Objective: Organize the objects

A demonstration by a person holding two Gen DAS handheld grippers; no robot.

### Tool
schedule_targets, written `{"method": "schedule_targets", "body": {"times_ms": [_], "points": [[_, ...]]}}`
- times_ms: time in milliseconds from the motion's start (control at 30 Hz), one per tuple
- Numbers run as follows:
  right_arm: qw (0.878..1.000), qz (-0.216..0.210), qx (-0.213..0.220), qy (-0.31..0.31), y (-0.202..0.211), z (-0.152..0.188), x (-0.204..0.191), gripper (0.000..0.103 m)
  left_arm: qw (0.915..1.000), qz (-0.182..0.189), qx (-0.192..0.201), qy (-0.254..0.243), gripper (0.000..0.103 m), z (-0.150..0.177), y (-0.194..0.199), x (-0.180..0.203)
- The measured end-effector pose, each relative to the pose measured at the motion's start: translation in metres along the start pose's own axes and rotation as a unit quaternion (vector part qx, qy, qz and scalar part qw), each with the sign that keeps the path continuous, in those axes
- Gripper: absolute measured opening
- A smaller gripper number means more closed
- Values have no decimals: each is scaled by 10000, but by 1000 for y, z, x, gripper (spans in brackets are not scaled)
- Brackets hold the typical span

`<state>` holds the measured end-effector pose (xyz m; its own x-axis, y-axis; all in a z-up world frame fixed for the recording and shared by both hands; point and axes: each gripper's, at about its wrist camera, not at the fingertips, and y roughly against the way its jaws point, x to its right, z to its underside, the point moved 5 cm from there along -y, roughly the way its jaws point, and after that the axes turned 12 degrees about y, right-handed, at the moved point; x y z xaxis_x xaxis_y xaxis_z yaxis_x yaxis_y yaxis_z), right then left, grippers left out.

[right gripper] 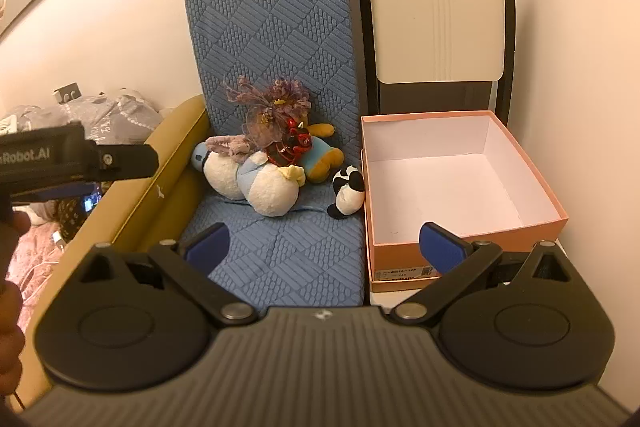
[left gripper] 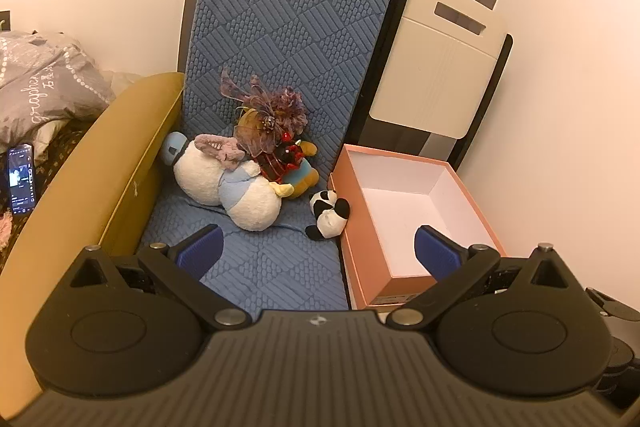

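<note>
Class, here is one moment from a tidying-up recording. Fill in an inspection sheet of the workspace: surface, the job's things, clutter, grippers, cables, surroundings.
Surface: blue quilted seat cushion beside a mustard padded armrest.
Job's things: white and pale blue plush duck, small black and white panda plush, orange plush toy, red and black figure and purple feathery flower ornament piled on the cushion; open pink cardboard box with white inside beside it, nothing in it.
Clutter: lit phone on the bed.
Grippers: left gripper open; right gripper open; both hold nothing.
Cables: nothing seen clearly.
Surroundings: cream folded chair, grey bedding, plain walls.
</note>
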<state>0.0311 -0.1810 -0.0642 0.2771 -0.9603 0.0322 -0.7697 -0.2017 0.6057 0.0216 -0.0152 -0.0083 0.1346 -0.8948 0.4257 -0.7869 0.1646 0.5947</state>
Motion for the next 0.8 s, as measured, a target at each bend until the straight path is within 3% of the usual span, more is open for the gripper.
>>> {"method": "schedule_targets", "body": {"times_ms": [633,800], "points": [[9998,16,-168,-134,2,14,1,103,9999,-76,58,-32,103,16,11,-3],[9997,-78,17,-242,8,15,4,101,9999,-105,102,-57,103,20,14,-2]]}}
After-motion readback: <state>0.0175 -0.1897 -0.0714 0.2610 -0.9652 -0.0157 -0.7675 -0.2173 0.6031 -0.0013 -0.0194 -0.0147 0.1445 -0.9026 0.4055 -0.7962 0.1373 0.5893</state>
